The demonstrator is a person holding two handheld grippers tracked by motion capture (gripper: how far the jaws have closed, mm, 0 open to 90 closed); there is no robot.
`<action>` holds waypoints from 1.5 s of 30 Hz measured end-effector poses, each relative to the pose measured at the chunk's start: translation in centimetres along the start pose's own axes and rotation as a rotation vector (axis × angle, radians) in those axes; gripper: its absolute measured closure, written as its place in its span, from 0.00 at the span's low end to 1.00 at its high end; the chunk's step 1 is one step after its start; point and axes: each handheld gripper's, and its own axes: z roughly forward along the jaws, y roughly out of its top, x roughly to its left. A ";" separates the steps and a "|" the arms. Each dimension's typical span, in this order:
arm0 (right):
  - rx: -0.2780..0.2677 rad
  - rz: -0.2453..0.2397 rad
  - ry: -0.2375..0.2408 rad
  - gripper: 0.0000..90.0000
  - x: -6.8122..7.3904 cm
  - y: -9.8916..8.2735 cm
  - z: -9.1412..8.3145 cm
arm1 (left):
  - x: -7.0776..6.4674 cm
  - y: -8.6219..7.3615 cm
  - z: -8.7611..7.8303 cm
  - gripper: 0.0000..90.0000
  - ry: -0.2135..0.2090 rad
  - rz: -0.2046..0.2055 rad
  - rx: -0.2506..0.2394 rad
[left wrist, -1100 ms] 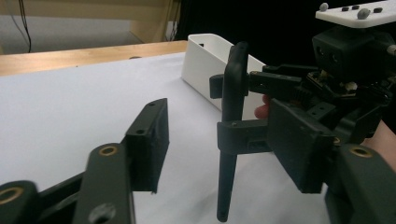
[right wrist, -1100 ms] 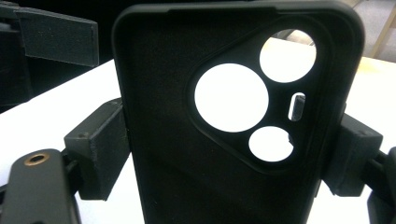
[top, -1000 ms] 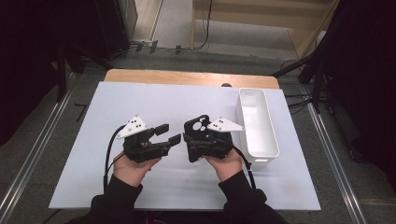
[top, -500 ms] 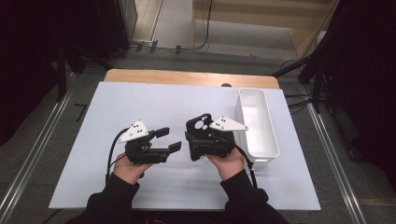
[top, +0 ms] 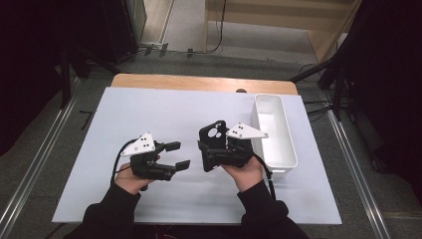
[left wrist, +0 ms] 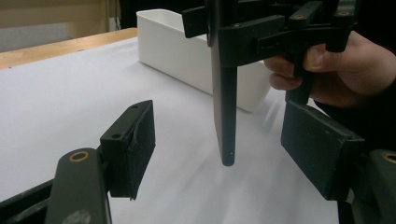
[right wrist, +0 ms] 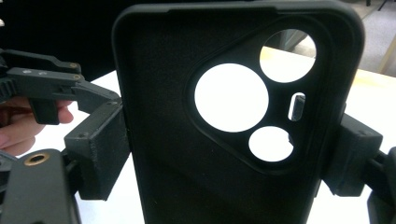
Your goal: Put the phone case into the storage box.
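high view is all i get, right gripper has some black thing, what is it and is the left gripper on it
Observer: It is a black phone case; the right gripper view shows its camera cutouts.
Operator: is it properly clamped
Observer: Yes, the right gripper presses on both side edges of the case.
Operator: and the left gripper
Observer: The left gripper is open and has just been opening; in its own view the case hangs edge-on between its pads without touching either.
Operator: case on the table?
Observer: No, its lower end hangs above the white table, with the white tray behind it.
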 end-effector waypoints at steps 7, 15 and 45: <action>0.002 0.000 0.009 0.15 -0.1 0.1 -0.1 | 0.0 -1.2 -0.6 0.29 0.001 0.022 0.031; 0.003 -0.003 0.014 0.15 -0.3 0.2 -0.2 | 0.1 -2.6 -1.4 0.29 -0.002 0.021 0.053; 0.026 -0.009 0.071 0.15 -1.5 1.5 -1.0 | 0.6 -5.3 -4.3 0.29 0.029 -0.029 0.077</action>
